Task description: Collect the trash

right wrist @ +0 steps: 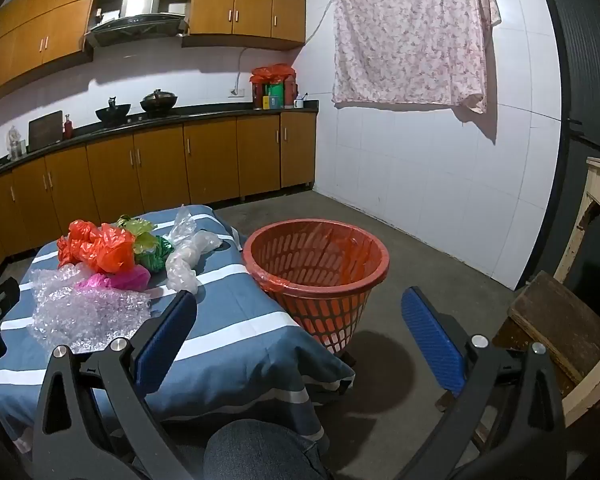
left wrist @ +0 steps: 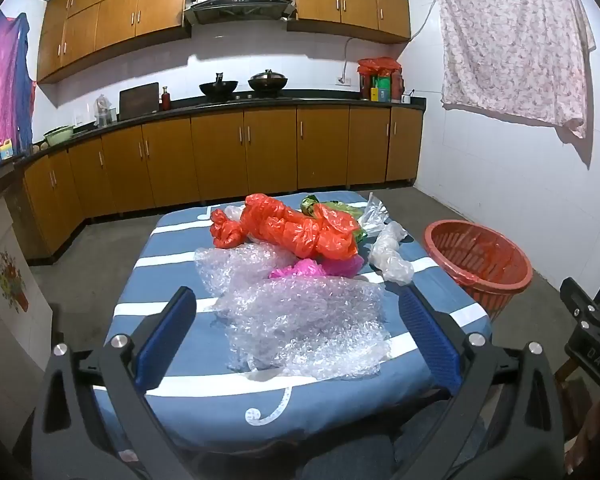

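Note:
Trash lies on a table covered with a blue and white striped cloth (left wrist: pixel 172 256): clear bubble wrap (left wrist: pixel 304 328), an orange plastic bag (left wrist: pixel 296 228), a pink bag (left wrist: pixel 316 268), a green bag (left wrist: pixel 312 204) and clear plastic wrap (left wrist: pixel 390 256). An orange basket (right wrist: pixel 320 264) lined with an orange bag stands on the floor right of the table. My left gripper (left wrist: pixel 296 320) is open, its fingers on either side of the bubble wrap and just short of it. My right gripper (right wrist: pixel 296 320) is open and empty, facing the basket from the table's near right corner.
Wooden kitchen cabinets (left wrist: pixel 220 152) and a dark counter with woks run along the back wall. A floral cloth (right wrist: pixel 412 32) hangs on the right wall. A wooden stool (right wrist: pixel 556 324) and a worn white frame (right wrist: pixel 596 220) stand at the far right. The floor is grey concrete.

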`<state>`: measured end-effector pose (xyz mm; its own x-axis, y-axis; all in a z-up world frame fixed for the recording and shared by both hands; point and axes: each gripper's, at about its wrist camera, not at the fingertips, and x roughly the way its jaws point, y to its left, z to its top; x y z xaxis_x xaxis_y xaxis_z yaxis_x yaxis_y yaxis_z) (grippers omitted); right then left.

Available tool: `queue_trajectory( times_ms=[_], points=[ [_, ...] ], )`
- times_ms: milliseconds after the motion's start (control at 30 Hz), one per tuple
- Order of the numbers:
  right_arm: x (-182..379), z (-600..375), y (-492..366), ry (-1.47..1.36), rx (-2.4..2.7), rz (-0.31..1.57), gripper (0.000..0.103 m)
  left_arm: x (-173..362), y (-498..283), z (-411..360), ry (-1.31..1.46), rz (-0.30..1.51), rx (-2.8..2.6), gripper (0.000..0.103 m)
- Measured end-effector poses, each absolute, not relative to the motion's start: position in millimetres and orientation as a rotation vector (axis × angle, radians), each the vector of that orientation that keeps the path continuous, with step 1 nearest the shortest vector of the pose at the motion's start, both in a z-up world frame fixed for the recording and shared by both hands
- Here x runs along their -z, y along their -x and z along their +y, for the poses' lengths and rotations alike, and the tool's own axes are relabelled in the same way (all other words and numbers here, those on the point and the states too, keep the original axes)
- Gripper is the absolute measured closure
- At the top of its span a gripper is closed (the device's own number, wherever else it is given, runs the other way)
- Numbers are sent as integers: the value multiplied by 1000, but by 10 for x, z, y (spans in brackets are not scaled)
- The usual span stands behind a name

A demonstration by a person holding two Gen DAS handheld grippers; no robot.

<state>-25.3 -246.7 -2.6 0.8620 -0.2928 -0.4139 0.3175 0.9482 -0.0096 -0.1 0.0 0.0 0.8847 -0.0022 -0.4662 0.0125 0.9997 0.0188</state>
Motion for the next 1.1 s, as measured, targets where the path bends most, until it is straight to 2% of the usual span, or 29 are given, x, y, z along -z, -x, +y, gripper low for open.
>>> queue_trajectory(
  times_ms=[1100],
  points=[
    [53, -2478, 248, -59, 322, 429, 2, 1, -2, 3, -19, 494, 7, 4]
  ],
)
